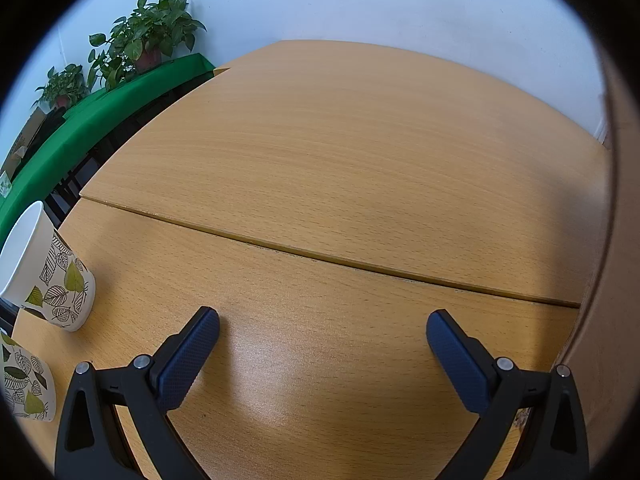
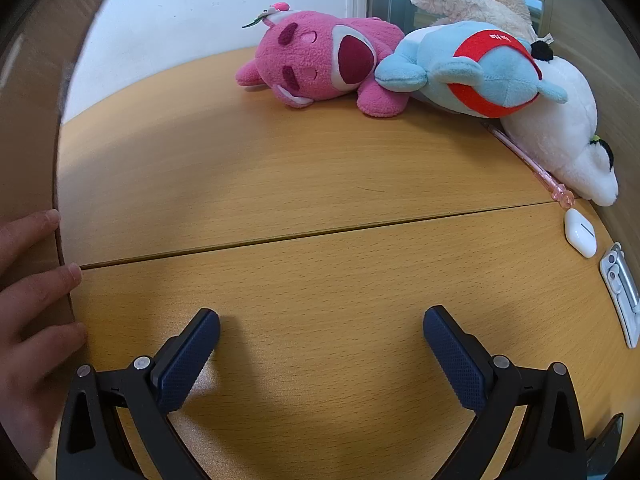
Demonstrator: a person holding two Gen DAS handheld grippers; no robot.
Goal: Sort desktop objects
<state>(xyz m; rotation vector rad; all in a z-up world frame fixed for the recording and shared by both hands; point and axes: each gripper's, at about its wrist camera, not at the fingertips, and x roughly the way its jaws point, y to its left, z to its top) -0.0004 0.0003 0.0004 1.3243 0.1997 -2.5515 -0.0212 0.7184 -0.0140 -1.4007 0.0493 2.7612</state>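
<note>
My left gripper (image 1: 322, 322) is open and empty above the wooden desk (image 1: 340, 152). Two leaf-patterned paper cups stand at the far left: one (image 1: 48, 272) tilted in view with its white inside showing, another (image 1: 26, 380) at the lower left edge. My right gripper (image 2: 322, 320) is open and empty over the desk (image 2: 280, 168). At the back right lie a pink plush bear (image 2: 320, 64), a blue plush with red bands (image 2: 476, 68) and a white plush (image 2: 568, 136). A pink pen (image 2: 528, 160), a white earbud case (image 2: 580, 232) and a white-and-silver flat device (image 2: 622, 292) lie at the right edge.
A cardboard box (image 2: 28, 120) stands at the left of the right wrist view, with a hand (image 2: 32, 292) on its side; it also shows at the right edge of the left wrist view (image 1: 612, 280). A green-covered table (image 1: 100, 112) with potted plants (image 1: 148, 36) stands beyond the desk's left edge.
</note>
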